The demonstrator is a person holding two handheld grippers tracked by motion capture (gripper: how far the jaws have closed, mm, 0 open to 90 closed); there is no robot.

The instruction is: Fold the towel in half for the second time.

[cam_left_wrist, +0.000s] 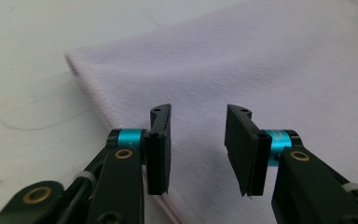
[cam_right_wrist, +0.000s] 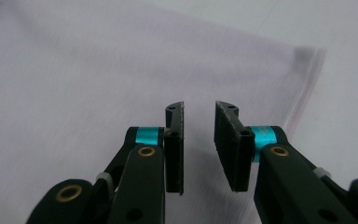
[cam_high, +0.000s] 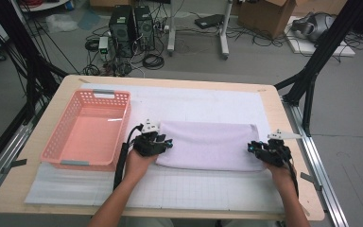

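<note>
- Left gripper (cam_high: 166,140): held low at the left short edge of the folded towel (cam_high: 208,144), pointing right across it; forearm enters from the bottom edge of the high view.
- Left gripper view: jaws stand apart with a clear gap, nothing between the pads; the towel lies beneath and beyond them.
- Right gripper (cam_high: 251,146): held low at the towel's right short edge, pointing left; forearm enters from the bottom right.
- Right gripper view: jaws parted by a narrower gap, pads gripping nothing; towel fabric lies below.
- Count: one pale lilac towel, one pink plastic basket (cam_high: 71,152), two grippers.
- Towel position: flat on the white mat (cam_high: 194,189), just right of the basket.
- Surface: light wooden table (cam_high: 290,189) carrying the mat.
- Room: grey floor with two computer towers (cam_high: 132,29), cables and cardboard boxes (cam_high: 269,16).
</note>
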